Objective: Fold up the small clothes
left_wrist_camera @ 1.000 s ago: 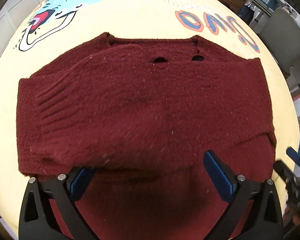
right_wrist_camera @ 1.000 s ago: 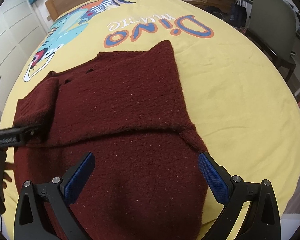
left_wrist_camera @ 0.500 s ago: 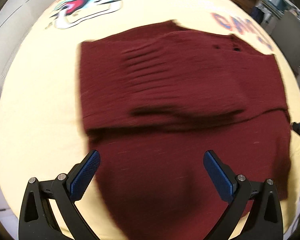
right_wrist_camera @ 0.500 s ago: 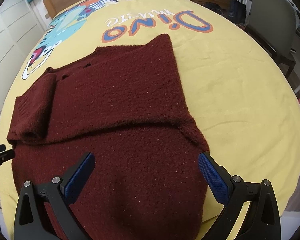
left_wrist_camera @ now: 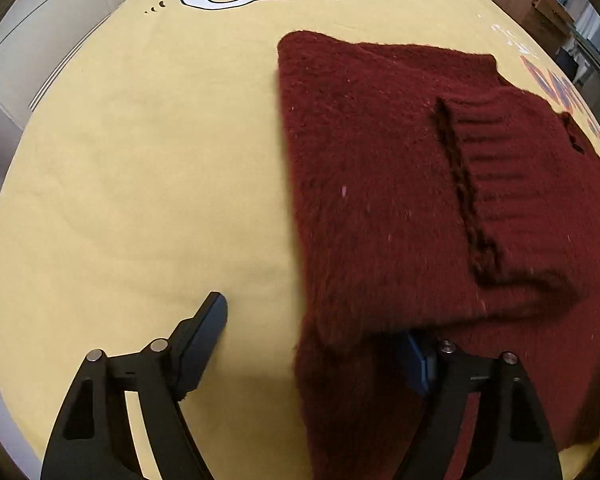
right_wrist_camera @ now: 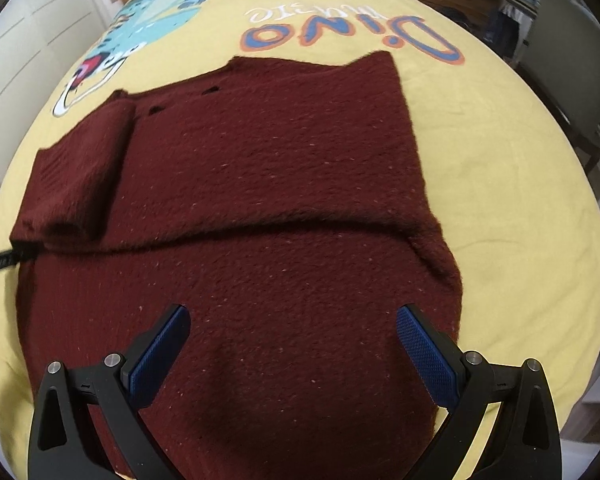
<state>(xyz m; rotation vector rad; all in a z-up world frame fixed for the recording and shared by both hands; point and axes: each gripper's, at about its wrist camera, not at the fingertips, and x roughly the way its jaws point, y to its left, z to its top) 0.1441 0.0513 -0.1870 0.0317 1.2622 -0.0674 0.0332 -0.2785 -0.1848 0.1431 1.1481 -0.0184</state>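
Gripping the left edge of the maroon sweater (left_wrist_camera: 380, 200) is the step in hand; the garment lies on the yellow bedspread (left_wrist_camera: 140, 160), both sleeves folded in. Our left gripper (left_wrist_camera: 320, 344) straddles that edge, one finger on bare spread, the other tucked under the knit; its jaws have just been closing, with cloth between them but not yet clamped. Our right gripper (right_wrist_camera: 292, 344) hovers apart over the near hem. Next we close and lift. Earlier, the left gripper hung over the sweater's middle.
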